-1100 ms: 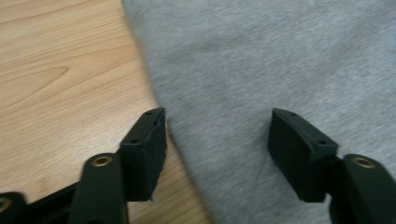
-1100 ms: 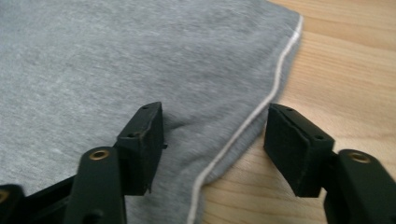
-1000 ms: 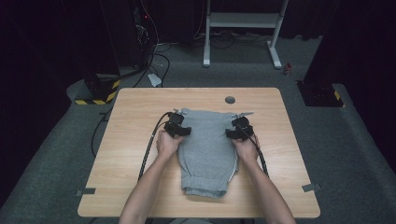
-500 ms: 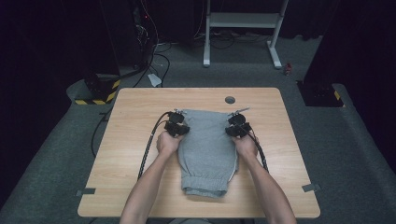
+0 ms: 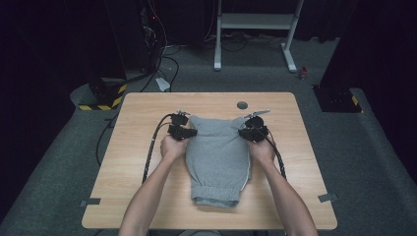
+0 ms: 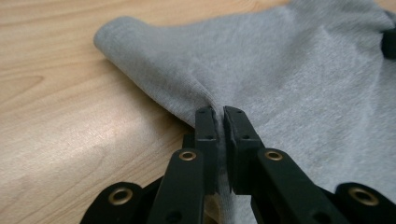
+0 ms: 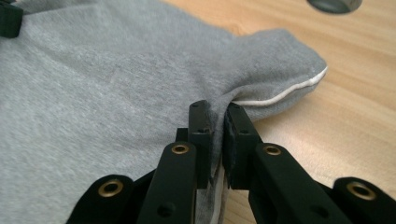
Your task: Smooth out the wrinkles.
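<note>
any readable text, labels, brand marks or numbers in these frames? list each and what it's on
None readable in any view.
Grey garment: no print, tag or logo shows, just a white piping stripe along one edge.
Left gripper and right gripper: black jaws with brass rivets, no markings.
Table: plain wood, no stickers with lettering.
Yellow-black hazard striping on the floor is a pattern, not text.

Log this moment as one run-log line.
left gripper: shut on folded grey fabric garment, left edge | right gripper: shut on its right edge | garment: on light wooden table
</note>
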`<state>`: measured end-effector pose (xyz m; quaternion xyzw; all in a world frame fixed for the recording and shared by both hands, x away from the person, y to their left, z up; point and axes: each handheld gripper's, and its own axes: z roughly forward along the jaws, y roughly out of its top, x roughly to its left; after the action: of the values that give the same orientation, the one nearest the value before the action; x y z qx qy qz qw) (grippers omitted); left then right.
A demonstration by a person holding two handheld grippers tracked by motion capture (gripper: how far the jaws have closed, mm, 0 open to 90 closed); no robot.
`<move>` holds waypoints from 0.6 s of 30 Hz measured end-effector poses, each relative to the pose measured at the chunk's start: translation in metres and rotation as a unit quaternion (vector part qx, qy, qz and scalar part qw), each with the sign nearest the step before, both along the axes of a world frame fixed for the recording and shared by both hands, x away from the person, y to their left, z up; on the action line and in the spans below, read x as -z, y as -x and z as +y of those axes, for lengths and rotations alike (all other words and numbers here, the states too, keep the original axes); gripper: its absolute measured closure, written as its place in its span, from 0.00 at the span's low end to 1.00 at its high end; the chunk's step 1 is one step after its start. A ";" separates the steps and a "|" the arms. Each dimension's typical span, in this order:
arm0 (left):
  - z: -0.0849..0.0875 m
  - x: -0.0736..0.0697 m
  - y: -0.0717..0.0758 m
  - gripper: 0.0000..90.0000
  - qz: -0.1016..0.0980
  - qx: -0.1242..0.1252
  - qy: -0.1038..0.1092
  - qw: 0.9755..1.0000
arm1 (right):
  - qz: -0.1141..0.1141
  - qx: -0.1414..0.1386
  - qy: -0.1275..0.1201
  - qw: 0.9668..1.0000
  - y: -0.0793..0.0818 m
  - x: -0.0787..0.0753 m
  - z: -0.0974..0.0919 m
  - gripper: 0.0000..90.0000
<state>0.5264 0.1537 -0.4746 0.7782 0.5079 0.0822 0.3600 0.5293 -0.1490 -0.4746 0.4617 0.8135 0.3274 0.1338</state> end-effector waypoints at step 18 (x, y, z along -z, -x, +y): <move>0.014 -0.041 -0.008 0.94 -0.037 -0.021 0.049 0.998 | -0.046 -0.004 0.003 0.999 -0.014 -0.052 0.004 0.92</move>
<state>0.5348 0.1678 -0.4335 0.7452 0.5142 0.0933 0.4142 0.5430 -0.1446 -0.4221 0.4423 0.8092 0.3467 0.1714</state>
